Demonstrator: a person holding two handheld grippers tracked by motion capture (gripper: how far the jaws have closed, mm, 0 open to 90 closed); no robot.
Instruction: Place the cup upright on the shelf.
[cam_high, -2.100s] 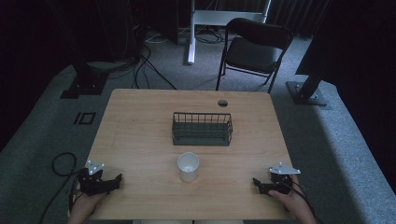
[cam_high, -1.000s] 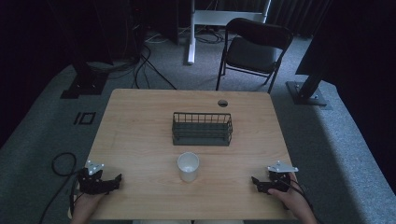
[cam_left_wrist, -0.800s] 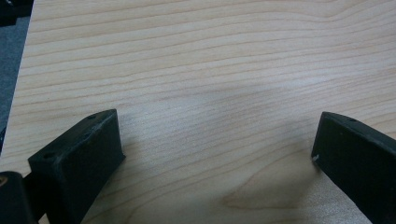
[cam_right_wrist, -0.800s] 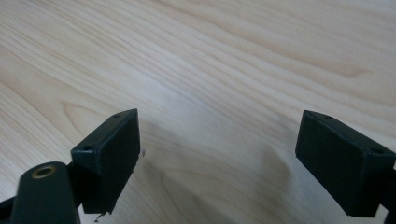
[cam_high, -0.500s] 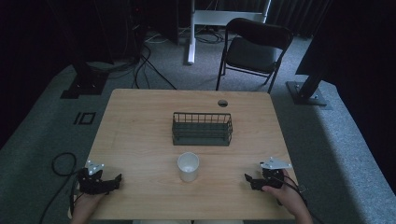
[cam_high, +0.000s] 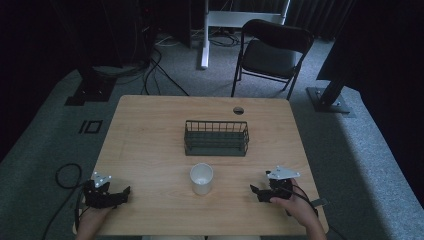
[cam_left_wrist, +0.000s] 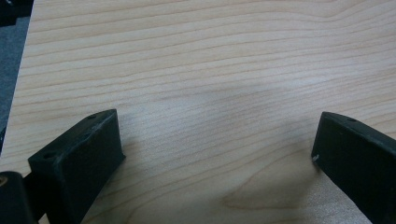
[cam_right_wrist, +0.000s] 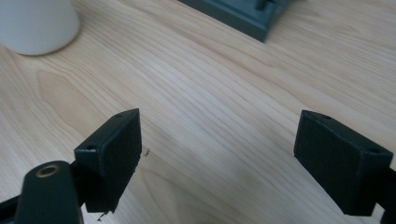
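White cup (cam_high: 201, 178): small, round, open-topped, plain and smooth-walled, upright near the front middle of the tabletop (cam_high: 150, 130). Matte, faintly off-white in the dim light; inside pale and seemingly empty. Seen again in the right gripper view (cam_right_wrist: 37, 23) as a blurred white curved wall at the upper left, base flat on the wood.

Just behind the cup, apart from it: wire basket (cam_high: 216, 138), dark grey-green, rectangular, thin vertical bars under a straight rim, solid low base. Corner of that base at the top of the right gripper view (cam_right_wrist: 243, 16), hard-edged and dull.

Tabletop: light wood with long wavy grain, satin finish, rounded corners, a small round cable hole (cam_high: 238, 110) near the far edge.

Left gripper (cam_high: 107, 194): at the front left corner, held in a hand, black angular body with a pale three-cornered plate on top. Jaws spread wide in the left gripper view (cam_left_wrist: 215, 154), blocky matte black pads, nothing but bare wood between.

Right gripper (cam_high: 260, 192): front right, to the right of the cup and clear of it, pointed towards it. Jaws likewise released and wide apart (cam_right_wrist: 219, 154), square black pads with small screw holes, empty.

Beyond the tabletop: grey carpet, black folding chair (cam_high: 272, 52).
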